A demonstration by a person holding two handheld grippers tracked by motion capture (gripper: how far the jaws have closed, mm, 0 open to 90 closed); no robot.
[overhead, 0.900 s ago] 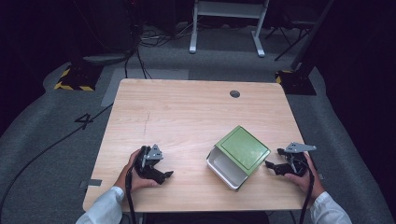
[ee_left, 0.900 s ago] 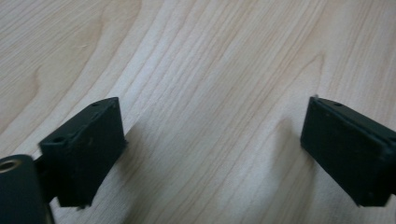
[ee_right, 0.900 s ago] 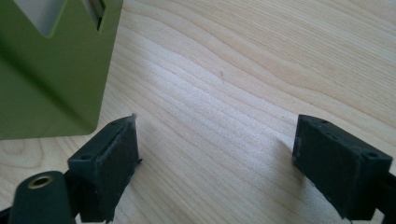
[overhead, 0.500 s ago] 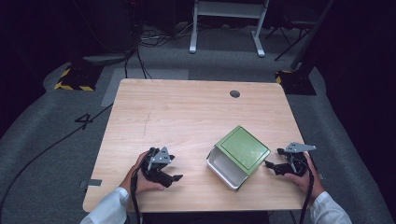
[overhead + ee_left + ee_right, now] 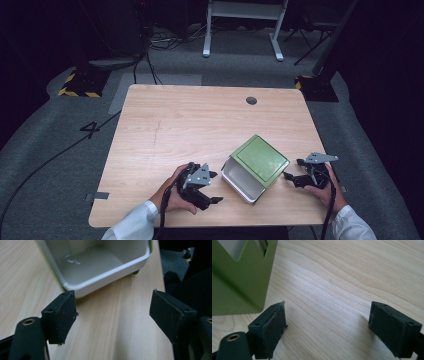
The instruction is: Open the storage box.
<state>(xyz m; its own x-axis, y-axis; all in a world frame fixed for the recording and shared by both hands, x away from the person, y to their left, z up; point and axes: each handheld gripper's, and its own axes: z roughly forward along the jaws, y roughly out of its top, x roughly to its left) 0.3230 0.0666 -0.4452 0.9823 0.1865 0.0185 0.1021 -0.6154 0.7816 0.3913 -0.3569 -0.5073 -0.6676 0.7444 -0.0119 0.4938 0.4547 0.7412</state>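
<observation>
A green box (image 5: 260, 159) with a white inside lies on its side on the wooden table (image 5: 190, 125), right of the middle, with its mouth turned to the front left. My left gripper (image 5: 216, 187) stands open just left of that mouth, apart from it. In the left gripper view the white hollow of the box (image 5: 97, 262) sits right beyond the open left gripper (image 5: 113, 312). My right gripper (image 5: 294, 169) is open to the right of the box, near it but not touching. The right gripper view has the box's green wall (image 5: 239, 277) at upper left, past the right gripper (image 5: 327, 320).
A dark round hole (image 5: 251, 100) sits near the table's far edge. The front edge runs close below both hands. A white frame (image 5: 242, 20) and cables (image 5: 150, 45) lie on the grey floor beyond the table.
My left gripper has slid right along the front of the table, up to the box's mouth. The right gripper and the box have stayed put.
</observation>
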